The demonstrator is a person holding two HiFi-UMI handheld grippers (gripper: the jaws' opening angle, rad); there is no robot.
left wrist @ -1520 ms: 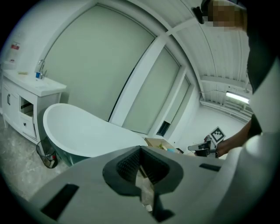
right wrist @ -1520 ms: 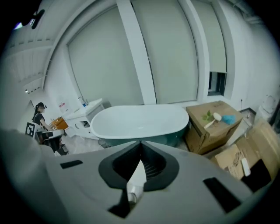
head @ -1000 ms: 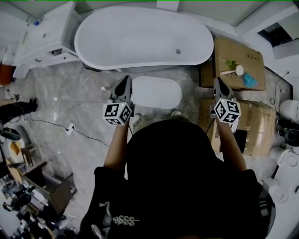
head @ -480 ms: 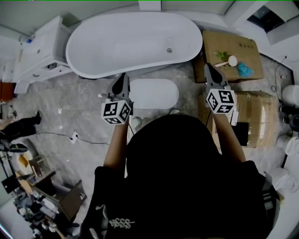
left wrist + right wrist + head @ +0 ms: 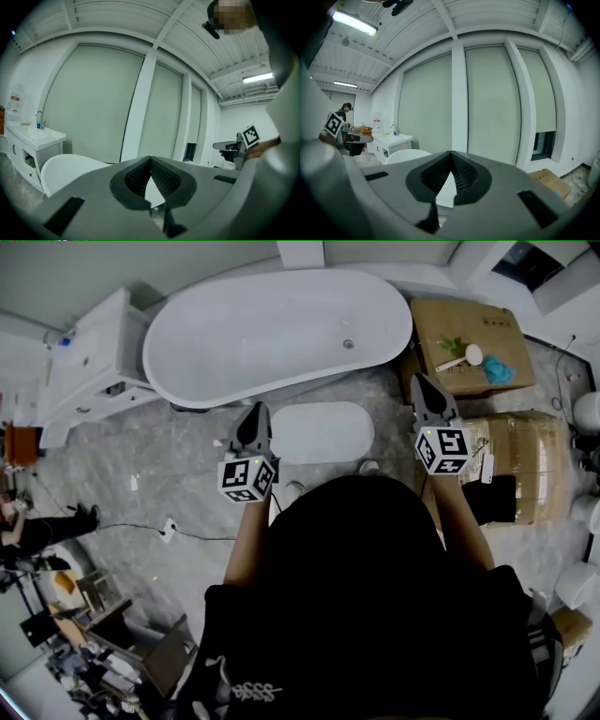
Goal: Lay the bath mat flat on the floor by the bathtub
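One bathtub [image 5: 272, 329], one bath mat [image 5: 321, 431], two grippers [image 5: 256, 411] [image 5: 420, 382], two cardboard boxes [image 5: 450, 320] [image 5: 525, 451], one sink cabinet [image 5: 89, 367].

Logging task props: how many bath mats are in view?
1. The white bath mat lies flat on the floor beside the bathtub. The person's body hides some floor, so another could be hidden.

Staged bathroom inside a workshop: tub [image 5: 281, 329], vanity [image 5: 89, 362] with tap [image 5: 39, 119], amid cardboard boxes [image 5: 473, 348] and clutter [image 5: 84, 652].
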